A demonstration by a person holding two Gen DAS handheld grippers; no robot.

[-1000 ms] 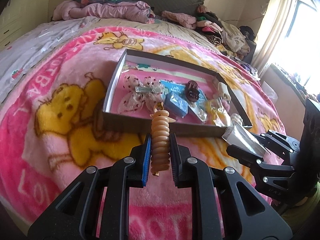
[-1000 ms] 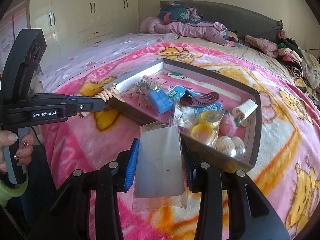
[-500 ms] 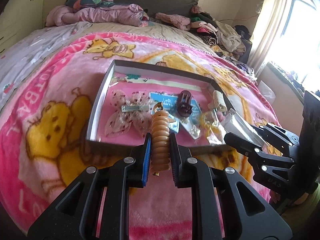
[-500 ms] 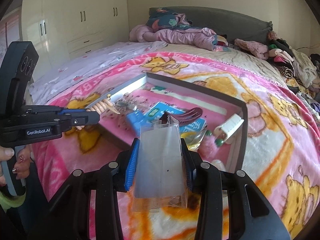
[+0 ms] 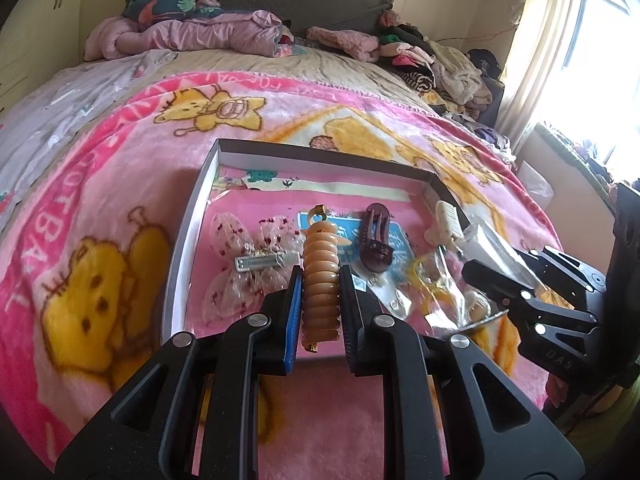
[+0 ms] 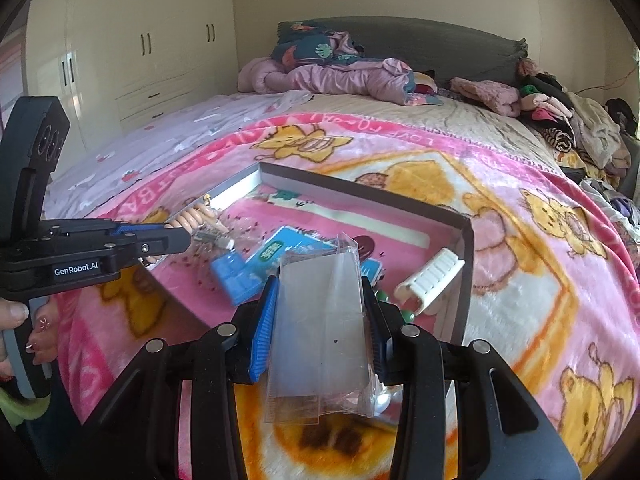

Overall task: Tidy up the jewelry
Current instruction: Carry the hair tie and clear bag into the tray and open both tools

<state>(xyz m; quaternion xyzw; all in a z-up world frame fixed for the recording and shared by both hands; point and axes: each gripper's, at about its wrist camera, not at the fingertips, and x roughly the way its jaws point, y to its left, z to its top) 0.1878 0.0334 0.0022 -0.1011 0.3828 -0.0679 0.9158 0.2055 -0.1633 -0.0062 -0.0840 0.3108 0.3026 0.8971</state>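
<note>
My left gripper is shut on a tan spiral hair tie with a small gold charm, held over the near edge of a shallow grey tray on the bed. That left gripper enters the right wrist view from the left. My right gripper is shut on a clear plastic pouch, also above the tray's near side. In the left wrist view the right gripper shows at right with the clear plastic pouch. Inside the tray lie a brown claw clip, a white claw clip, a sheer bow clip and blue packets.
The tray rests on a pink bear-print blanket. Piled clothes and bedding line the headboard. A person's hand holds the left gripper's handle. Wardrobes stand at left; a window is at right.
Both grippers have moved forward over the tray, still gripping the hair tie and the pouch. The tray now sits closer and lower in both views.
</note>
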